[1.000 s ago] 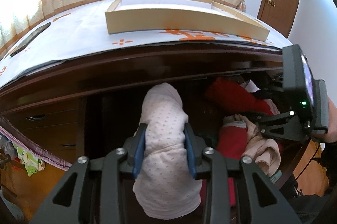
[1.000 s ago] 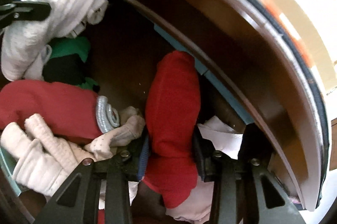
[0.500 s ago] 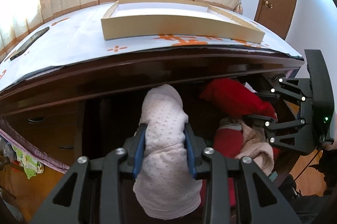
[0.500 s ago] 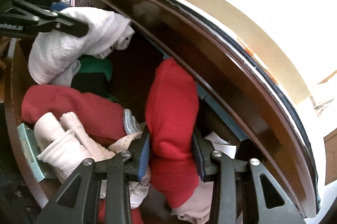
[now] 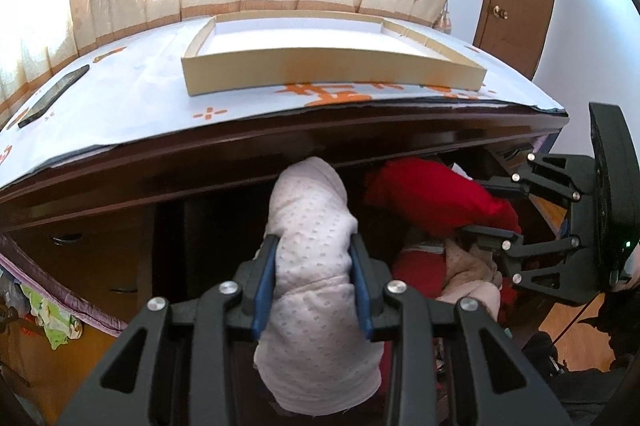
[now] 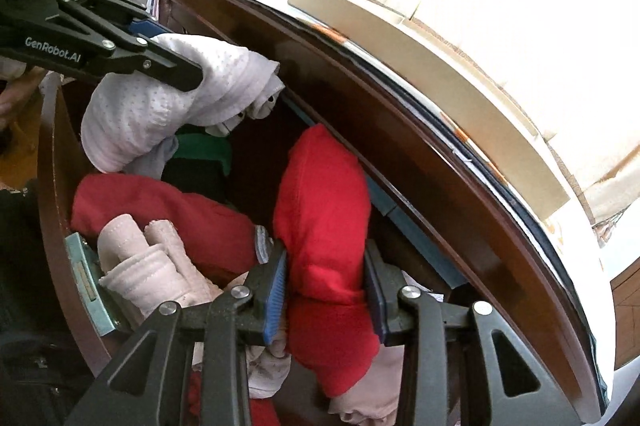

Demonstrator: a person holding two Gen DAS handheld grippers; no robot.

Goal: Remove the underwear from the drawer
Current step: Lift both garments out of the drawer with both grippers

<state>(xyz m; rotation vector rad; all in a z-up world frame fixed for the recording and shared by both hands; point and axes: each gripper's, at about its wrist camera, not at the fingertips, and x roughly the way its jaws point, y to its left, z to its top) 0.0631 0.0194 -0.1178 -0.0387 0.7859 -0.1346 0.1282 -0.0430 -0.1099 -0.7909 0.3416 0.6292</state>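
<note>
Left gripper [image 5: 313, 280] clamps the rolled white dotted cotton underwear [image 5: 312, 266]; right gripper [image 6: 325, 290] clamps the rolled red cotton underwear [image 6: 324, 226], long axes pointing far, under the near edge of the dark wooden desktop [image 5: 240, 154].

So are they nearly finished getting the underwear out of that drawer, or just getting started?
Early to midway, I'd say. Nothing seems delivered yet: the cardboard tray on the desk looks empty. In hand: the left claw grips a pale dotted roll, and the right claw grips a red roll, both lifted above the open drawer. Left: another red roll and beige rolls lie inside.
</note>
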